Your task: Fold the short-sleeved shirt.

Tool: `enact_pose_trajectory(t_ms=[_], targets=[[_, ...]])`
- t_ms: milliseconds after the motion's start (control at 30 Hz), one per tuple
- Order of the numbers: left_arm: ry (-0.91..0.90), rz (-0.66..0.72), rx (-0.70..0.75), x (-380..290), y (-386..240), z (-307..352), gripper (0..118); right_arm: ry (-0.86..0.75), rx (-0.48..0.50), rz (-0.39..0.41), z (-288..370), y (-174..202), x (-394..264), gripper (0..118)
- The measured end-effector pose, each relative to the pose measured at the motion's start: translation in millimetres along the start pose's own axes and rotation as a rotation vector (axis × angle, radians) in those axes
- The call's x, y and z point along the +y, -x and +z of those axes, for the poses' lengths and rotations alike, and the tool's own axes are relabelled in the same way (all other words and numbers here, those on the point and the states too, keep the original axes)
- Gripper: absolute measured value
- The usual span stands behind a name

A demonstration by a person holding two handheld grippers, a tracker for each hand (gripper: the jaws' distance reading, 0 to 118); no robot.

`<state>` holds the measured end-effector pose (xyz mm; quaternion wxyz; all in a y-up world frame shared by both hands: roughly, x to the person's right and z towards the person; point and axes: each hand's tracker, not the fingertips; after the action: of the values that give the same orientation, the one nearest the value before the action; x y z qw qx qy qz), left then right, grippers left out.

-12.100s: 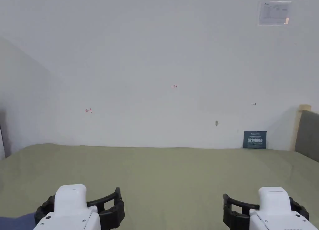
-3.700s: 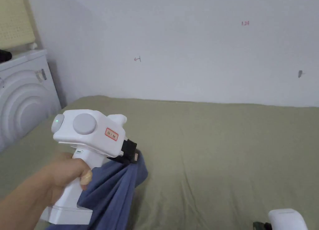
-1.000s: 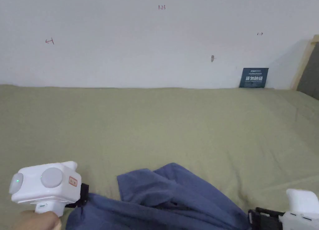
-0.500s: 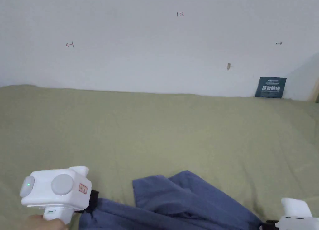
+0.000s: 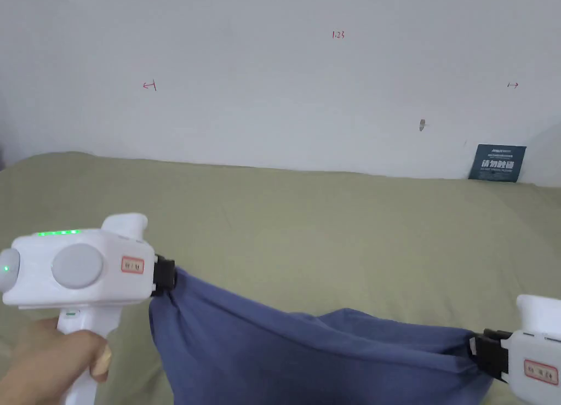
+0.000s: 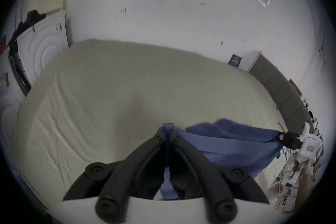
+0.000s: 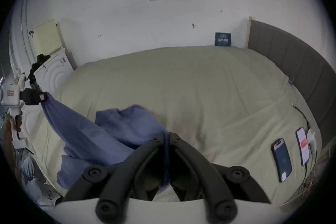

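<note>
Shirt count: one blue short-sleeved shirt (image 5: pixel 285 351), stretched in the air over the near part of the olive bed (image 5: pixel 339 225) between two grippers. Left gripper (image 5: pixel 164 275) sits higher on the left, gripped by a hand (image 5: pixel 46 362) around its handle, jaws clamped together on a bunched shirt edge. Right gripper (image 5: pixel 482 348) is lower at the right, jaws likewise pinched on the cloth. Two phones (image 7: pixel 281 158) lie on the bed's near right side, side by side.
</note>
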<state>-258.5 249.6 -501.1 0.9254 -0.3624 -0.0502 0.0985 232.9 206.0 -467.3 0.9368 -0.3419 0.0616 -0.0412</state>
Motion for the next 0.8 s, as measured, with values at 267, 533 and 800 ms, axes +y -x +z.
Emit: enact_pose_trajectory(t_ms=[267,533,800], targets=[[-0.16,-0.047,0.038,66.6,-13.5,59.3,3,-0.105,0.021,0.036,3.5,28.7,67.9,5],[-0.271,-0.09,0.085,129.5,-20.0,91.6,3,-0.212,-0.025,0.103,6.7,55.0,158.5,5],[-0.337,-0.105,0.126,175.7,-18.3,104.7,3,-0.279,-0.044,0.092,10.3,67.6,240.1,5]])
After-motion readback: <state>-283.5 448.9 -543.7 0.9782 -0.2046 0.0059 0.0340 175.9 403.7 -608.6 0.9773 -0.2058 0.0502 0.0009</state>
